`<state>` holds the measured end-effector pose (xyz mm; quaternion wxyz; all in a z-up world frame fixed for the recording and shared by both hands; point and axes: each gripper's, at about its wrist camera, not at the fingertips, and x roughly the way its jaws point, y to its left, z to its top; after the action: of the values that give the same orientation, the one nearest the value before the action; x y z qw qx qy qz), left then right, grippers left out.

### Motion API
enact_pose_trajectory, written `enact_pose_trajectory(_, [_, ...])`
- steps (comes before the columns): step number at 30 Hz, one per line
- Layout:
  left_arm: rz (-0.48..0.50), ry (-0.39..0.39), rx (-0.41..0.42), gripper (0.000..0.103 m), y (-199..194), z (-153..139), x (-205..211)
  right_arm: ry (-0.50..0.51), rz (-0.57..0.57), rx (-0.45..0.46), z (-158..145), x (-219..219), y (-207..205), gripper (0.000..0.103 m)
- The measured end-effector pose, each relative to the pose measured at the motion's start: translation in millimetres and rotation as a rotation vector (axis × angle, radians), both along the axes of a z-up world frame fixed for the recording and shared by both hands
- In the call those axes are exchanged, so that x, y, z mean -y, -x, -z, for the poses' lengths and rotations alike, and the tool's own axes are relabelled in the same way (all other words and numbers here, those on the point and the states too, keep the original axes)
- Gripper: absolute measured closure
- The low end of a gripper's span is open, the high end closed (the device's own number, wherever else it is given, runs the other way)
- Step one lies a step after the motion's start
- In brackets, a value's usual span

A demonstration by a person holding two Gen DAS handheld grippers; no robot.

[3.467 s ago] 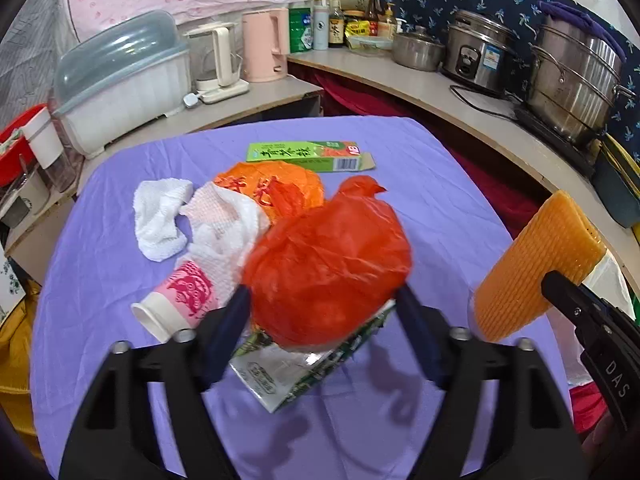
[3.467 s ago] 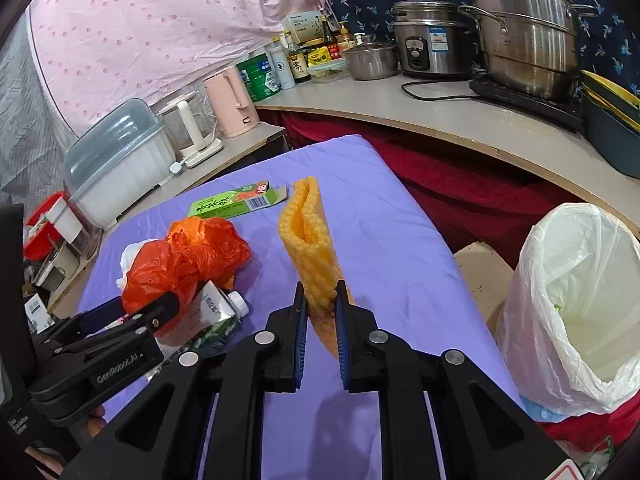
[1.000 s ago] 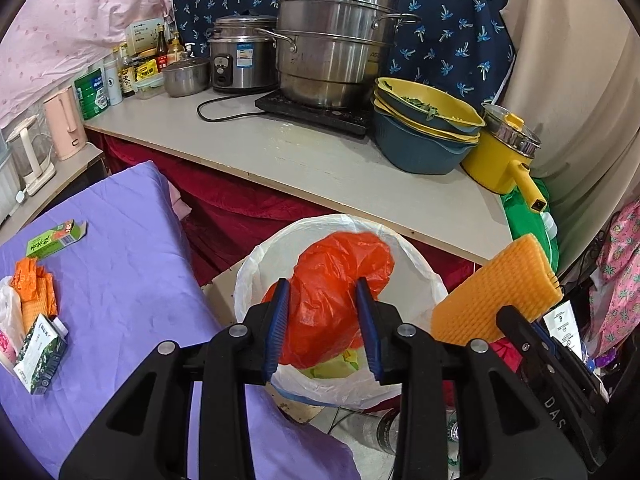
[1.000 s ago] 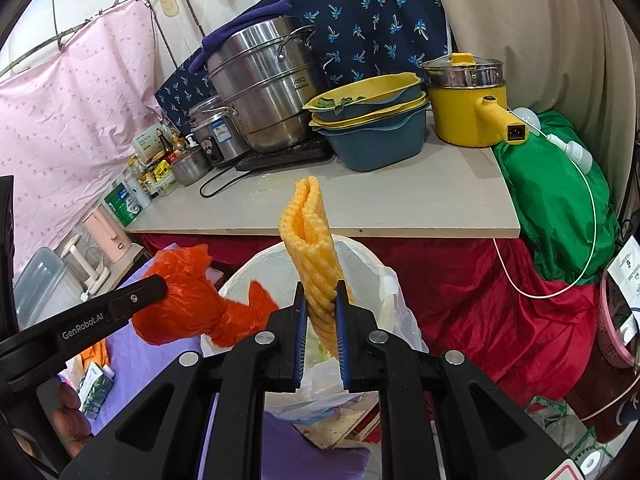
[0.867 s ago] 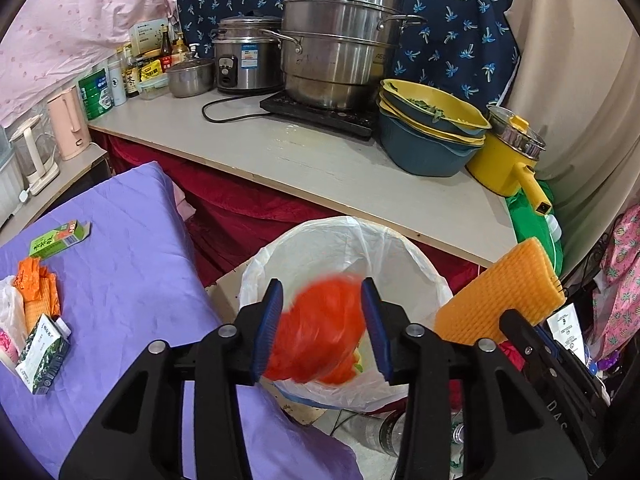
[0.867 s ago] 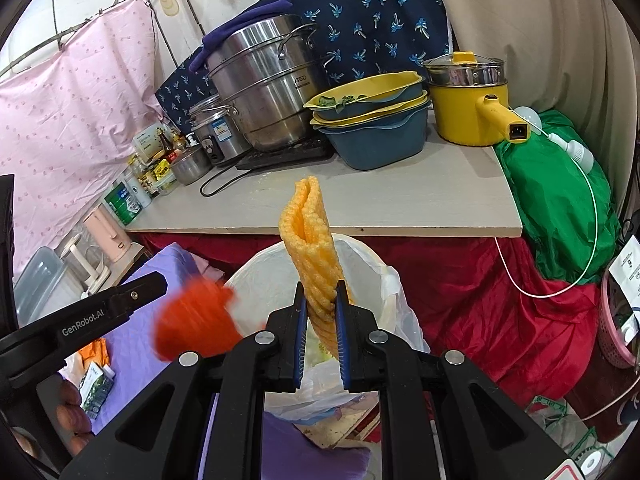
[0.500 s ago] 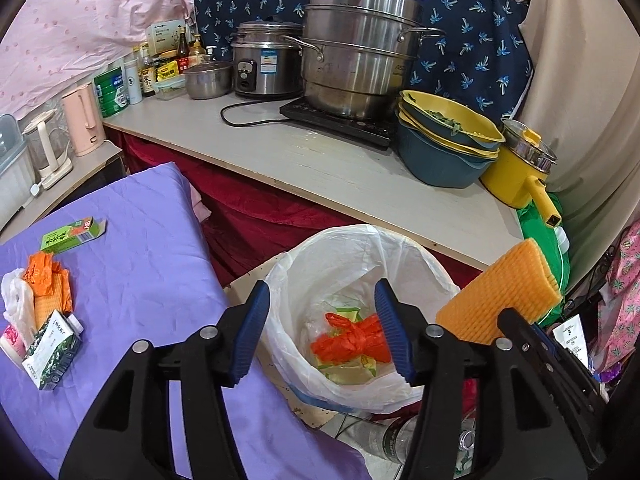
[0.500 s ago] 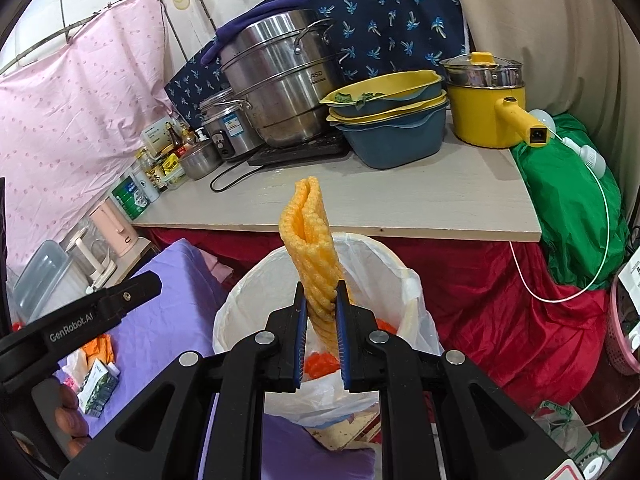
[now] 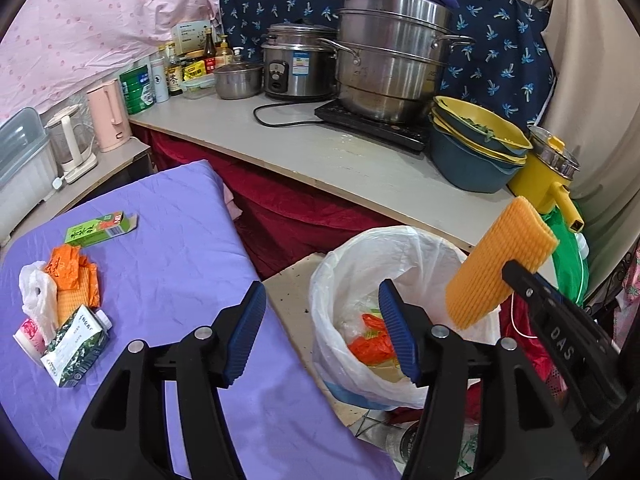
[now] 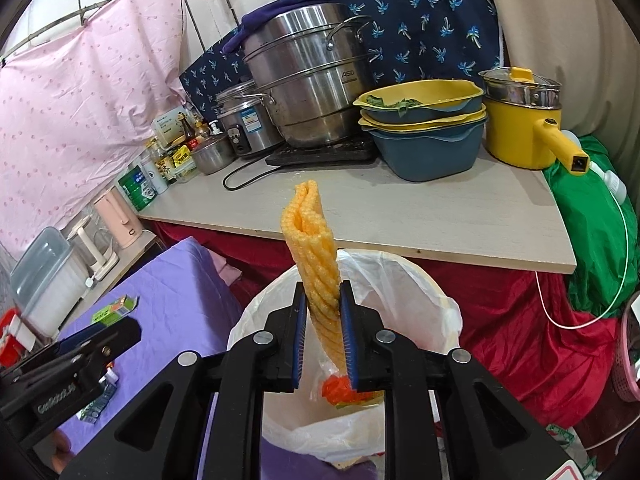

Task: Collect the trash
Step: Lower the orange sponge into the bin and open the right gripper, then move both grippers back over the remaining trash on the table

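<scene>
the left gripper (image 9: pixel 322 334) is spread wide and still opening, with nothing between its blue pads (image 9: pixel 245 338); it hangs over the gap where the purple table (image 9: pixel 172 248) ends and the white bin bag (image 9: pixel 360 256) begins. the orange plastic bag (image 9: pixel 370 346) lies down inside the bin bag, apart from the pads. further right, the right gripper (image 10: pixel 323 338) has its jaws close together around a folded yellow foam net (image 10: pixel 318 264), which stands upright between them above the open mouth of the bin bag. these jaws are opening; the net is still between the pads, and the right pad touches it low down.

the table's right edge runs just beside the bin bag, with a strip of floor board (image 9: pixel 296 276) between them. behind the bin bag a pale counter (image 9: pixel 344 160) juts out over red cloth (image 9: pixel 288 212), so the bin bag sits boxed in at the back; its mouth is open from above.

the left wrist view alone shows the trash left on the table: a green box (image 9: pixel 100 230), orange wrappers (image 9: pixel 70 268), a white bag (image 9: pixel 36 292), a pink cup (image 9: pixel 26 334) and a green carton (image 9: pixel 76 346). the right wrist view alone shows the net edge-on between the pads, plus a green bag (image 10: pixel 592 248) past the counter's right end.
</scene>
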<state>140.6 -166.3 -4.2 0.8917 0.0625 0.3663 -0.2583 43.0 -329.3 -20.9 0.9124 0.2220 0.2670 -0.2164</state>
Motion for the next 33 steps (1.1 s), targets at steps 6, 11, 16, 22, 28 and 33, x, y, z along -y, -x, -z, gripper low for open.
enact_pose_trajectory(6, [-0.037,0.002,0.0,0.041,-8,3,-16,0.012,0.006,0.015,-3,-6,-10,0.063])
enact_pose_trajectory(11, [-0.049,0.002,-0.004,0.041,-10,5,-24,0.01,-0.005,0.017,-5,-13,-11,0.063])
enact_pose_trajectory(16, [-0.061,0.01,-0.007,0.041,-9,5,-35,0.016,-0.018,0.024,-11,-24,-6,0.061])
enact_pose_trajectory(22, [-0.076,0.02,-0.001,0.041,-5,2,-48,0.022,-0.041,0.029,-17,-40,-2,0.06])
enact_pose_trajectory(28, [-0.104,0.027,0.004,0.041,-4,-1,-69,0.028,-0.069,0.035,-23,-60,-2,0.057])
enact_pose_trajectory(33, [-0.134,0.032,0.009,0.041,-4,-3,-88,0.036,-0.102,0.032,-25,-78,-5,0.057])
